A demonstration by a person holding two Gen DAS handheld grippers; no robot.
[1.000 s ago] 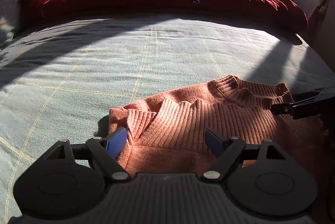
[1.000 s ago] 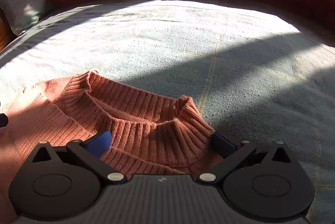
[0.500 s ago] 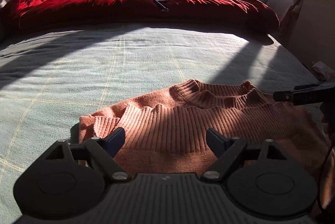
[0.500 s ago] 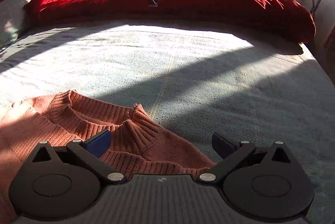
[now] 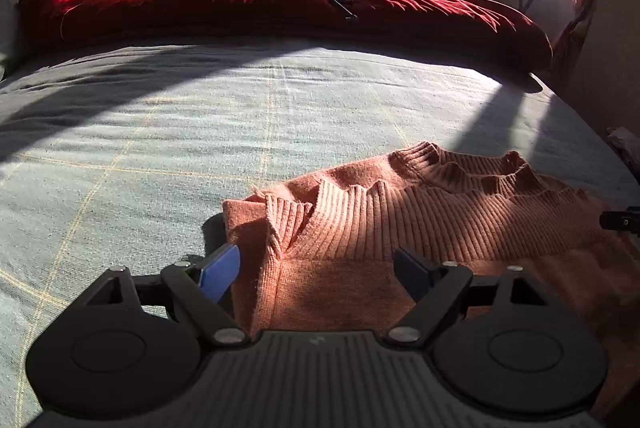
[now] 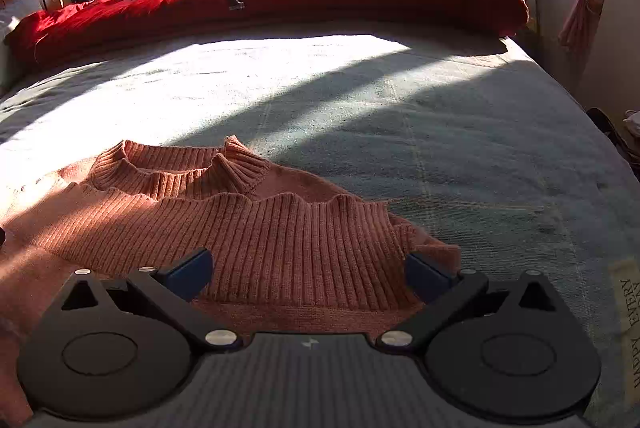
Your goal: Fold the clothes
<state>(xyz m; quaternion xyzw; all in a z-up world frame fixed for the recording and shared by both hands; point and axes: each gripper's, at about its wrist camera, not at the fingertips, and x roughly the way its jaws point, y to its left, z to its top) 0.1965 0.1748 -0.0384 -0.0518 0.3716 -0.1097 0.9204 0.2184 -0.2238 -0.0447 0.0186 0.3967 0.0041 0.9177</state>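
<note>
One folded sweater [image 5: 420, 228] on bedspread [image 5: 200, 132]

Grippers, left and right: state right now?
Left gripper: open, holding nothing, over the orange sweater.
Right gripper: open, holding nothing, over the same sweater.

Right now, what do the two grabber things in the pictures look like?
Both look alike. The left gripper has a black, ridged body, two round black discs at the sides, black linkage arms with silver rivets, and blue pads on its fingers. The right gripper matches it: ribbed black body, round discs, silver rivets, blue-padded fingers. No hands, sleeves or cables show.
</note>
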